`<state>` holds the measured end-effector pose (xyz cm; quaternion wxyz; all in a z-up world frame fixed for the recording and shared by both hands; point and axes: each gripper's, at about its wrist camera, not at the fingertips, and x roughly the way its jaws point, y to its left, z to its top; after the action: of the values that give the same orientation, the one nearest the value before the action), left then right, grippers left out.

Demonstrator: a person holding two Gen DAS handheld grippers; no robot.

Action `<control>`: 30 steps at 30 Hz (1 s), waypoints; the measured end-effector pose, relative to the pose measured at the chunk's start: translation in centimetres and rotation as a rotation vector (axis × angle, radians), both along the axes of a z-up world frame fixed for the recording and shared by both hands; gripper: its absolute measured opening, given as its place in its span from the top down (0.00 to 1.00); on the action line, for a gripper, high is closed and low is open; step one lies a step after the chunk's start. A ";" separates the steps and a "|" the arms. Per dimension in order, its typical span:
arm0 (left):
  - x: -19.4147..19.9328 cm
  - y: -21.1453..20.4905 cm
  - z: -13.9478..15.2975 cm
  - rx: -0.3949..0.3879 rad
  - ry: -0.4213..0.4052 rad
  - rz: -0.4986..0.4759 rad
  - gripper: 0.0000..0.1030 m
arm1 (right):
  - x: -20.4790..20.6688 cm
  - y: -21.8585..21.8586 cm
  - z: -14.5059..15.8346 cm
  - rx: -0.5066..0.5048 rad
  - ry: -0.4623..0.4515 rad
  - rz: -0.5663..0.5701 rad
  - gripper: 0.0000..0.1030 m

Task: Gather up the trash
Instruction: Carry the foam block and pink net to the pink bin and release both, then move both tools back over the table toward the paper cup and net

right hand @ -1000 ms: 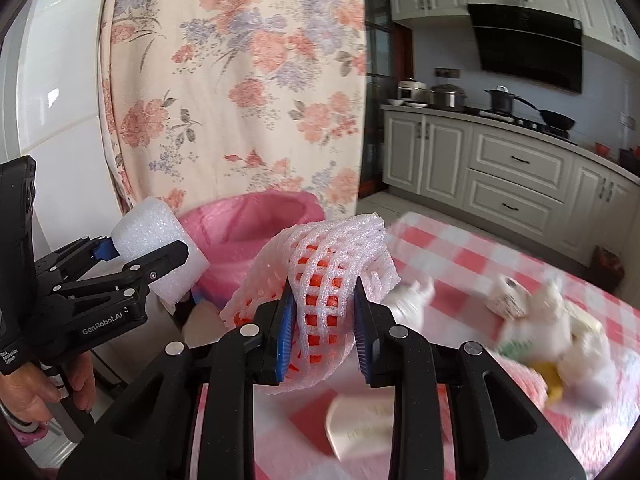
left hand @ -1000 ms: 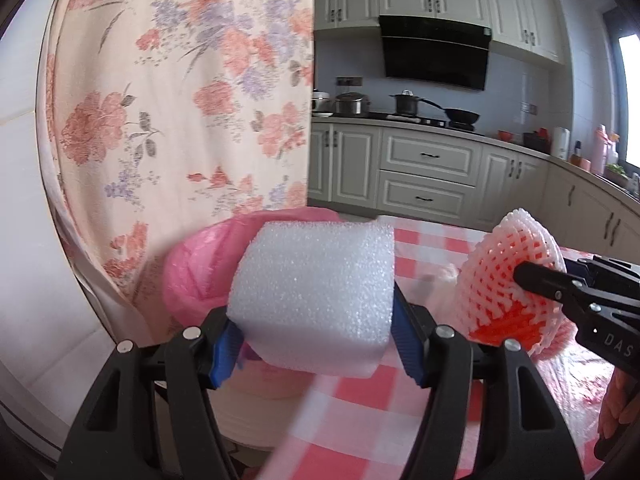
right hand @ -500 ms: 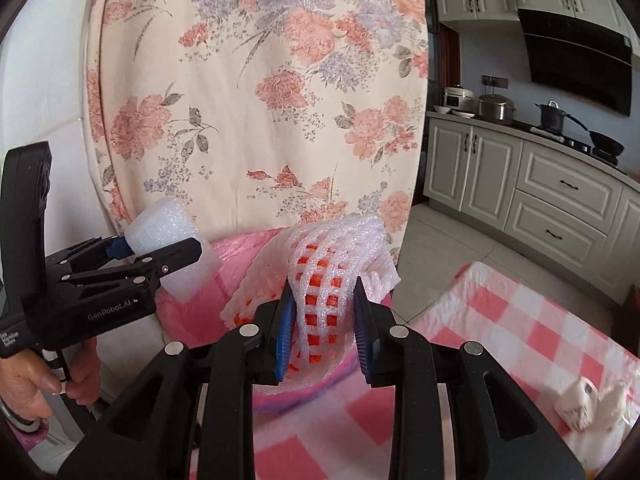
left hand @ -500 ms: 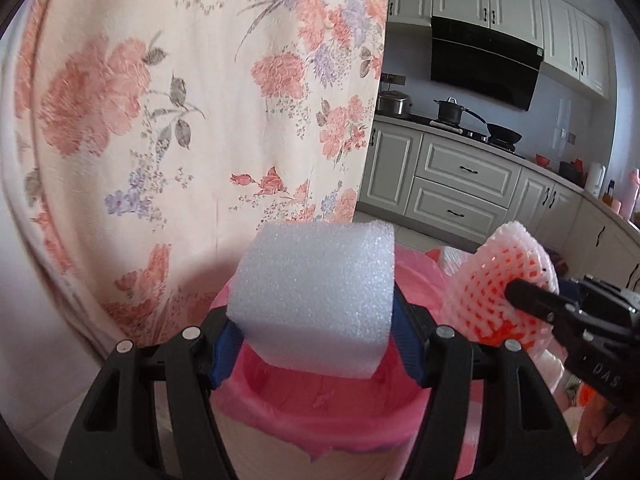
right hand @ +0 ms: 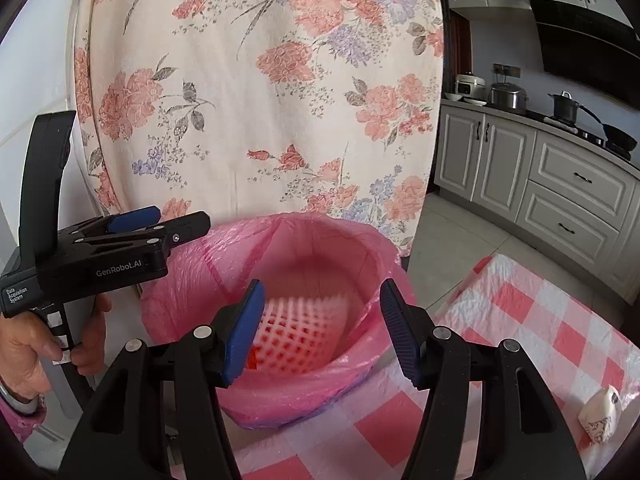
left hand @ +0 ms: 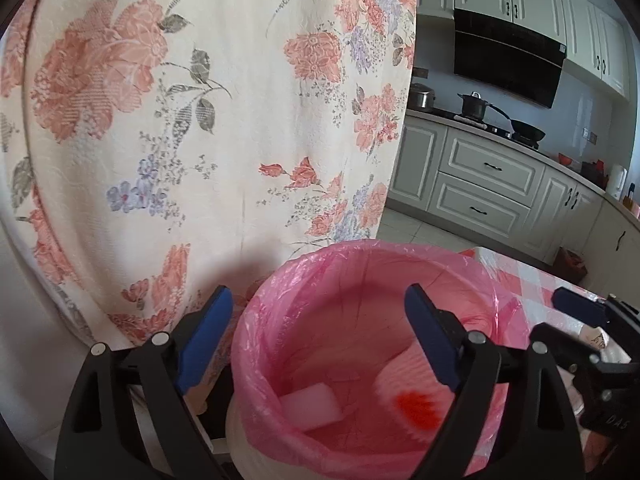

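Note:
A bin lined with a pink bag [left hand: 260, 344] stands below both grippers; it also shows in the right wrist view [right hand: 384, 256]. My left gripper [left hand: 318, 332] is open and empty above the bin. A white foam block [left hand: 310, 404] lies inside the bin. My right gripper [right hand: 322, 330] is open and empty above the bin. A white and orange foam fruit net [right hand: 300, 328] is inside the bin, blurred; it also shows in the left wrist view [left hand: 412, 396]. The right gripper [left hand: 580, 316] shows at the right edge of the left wrist view, the left gripper [right hand: 160, 224] at the left of the right wrist view.
A floral curtain [left hand: 200, 120] hangs right behind the bin. A table with a red-checked cloth [right hand: 540, 320] stands to the right, with a small crumpled white wrapper [right hand: 600, 414] on it. Kitchen cabinets [right hand: 560, 184] and a stove are far right.
Both grippers have opened over the bin. The foam block has dropped from the left and the fruit net from the right into the pink bag. Both grippers moved closer over the bin.

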<state>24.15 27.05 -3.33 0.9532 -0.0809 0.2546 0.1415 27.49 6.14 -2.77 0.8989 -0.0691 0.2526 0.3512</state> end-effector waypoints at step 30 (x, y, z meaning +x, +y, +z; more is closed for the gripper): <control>-12.0 -17.9 -2.0 -0.053 -0.016 -0.219 0.05 | -13.1 -20.4 -1.2 0.029 -0.072 -0.412 0.21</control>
<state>12.20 9.13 -5.37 0.9625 -0.0788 0.2579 0.0290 14.42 -14.24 -4.01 0.9610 -0.0158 0.2242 0.1609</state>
